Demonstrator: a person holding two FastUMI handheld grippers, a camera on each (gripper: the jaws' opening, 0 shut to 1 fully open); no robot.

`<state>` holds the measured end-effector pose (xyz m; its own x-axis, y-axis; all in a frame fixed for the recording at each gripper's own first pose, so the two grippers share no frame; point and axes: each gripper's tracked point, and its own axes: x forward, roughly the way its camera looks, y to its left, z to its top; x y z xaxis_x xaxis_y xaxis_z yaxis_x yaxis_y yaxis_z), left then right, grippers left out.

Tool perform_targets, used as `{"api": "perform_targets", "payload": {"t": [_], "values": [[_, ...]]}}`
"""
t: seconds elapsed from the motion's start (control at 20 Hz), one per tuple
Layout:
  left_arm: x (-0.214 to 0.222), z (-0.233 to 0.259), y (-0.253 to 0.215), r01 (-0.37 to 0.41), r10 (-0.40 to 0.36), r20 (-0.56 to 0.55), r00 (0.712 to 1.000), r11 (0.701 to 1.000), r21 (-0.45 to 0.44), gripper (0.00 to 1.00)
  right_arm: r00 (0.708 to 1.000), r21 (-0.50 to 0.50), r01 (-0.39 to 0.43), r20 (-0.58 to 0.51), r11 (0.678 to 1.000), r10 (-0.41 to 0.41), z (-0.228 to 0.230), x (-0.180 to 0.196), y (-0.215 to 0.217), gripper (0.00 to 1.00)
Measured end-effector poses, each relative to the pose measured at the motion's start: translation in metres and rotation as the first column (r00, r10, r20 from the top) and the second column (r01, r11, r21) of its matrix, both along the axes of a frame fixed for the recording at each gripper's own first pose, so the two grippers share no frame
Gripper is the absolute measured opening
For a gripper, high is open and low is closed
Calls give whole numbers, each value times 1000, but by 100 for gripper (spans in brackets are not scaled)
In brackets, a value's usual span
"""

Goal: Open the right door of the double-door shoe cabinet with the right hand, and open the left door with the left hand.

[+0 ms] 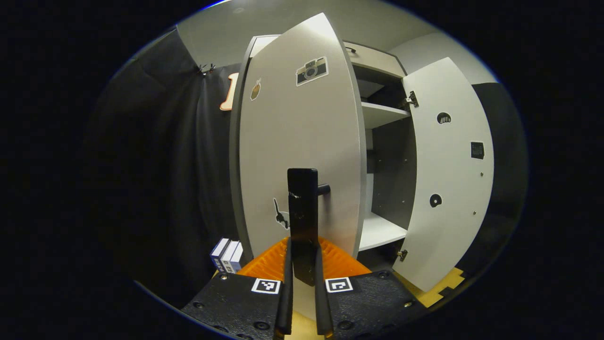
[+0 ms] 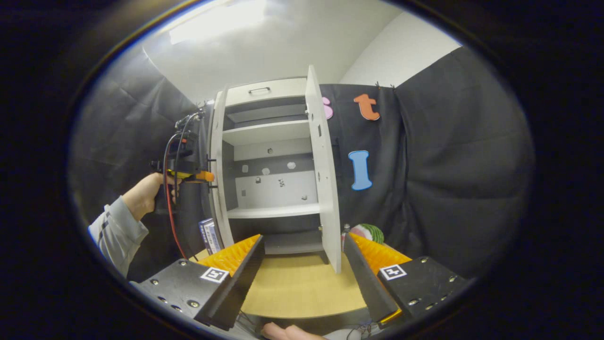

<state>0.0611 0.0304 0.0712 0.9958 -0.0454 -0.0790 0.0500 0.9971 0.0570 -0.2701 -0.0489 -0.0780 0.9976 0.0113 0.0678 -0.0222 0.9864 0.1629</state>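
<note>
While your left gripper (image 1: 304, 283) clamps the left door's black handle (image 1: 303, 212), your right gripper (image 2: 302, 264) hangs open-jawed before the wide-open right door (image 2: 323, 174).

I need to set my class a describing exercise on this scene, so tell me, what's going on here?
A person is opening a double-door shoe cabinet with two hand-held grippers. The left gripper is shut on the black handle of the left door, which stands partly open. The right door is already swung wide, showing bare shelves, and the right gripper hangs open in front of it, holding nothing. The person's hand holding the left gripper appears in the right gripper view.
</note>
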Motion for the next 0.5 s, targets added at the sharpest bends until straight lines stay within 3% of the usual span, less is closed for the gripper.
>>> {"api": "perform_targets", "payload": {"t": [0.25,0.5], "values": [[-17,3,39,-47,47,14,999,999,2,11,1000,0,-15,2,1000,15,-2,7,13,100],[-28,1,109,-200,198,46,979,980,26,0,999,-3,-32,-9,999,32,-7,13,29,100]]}}
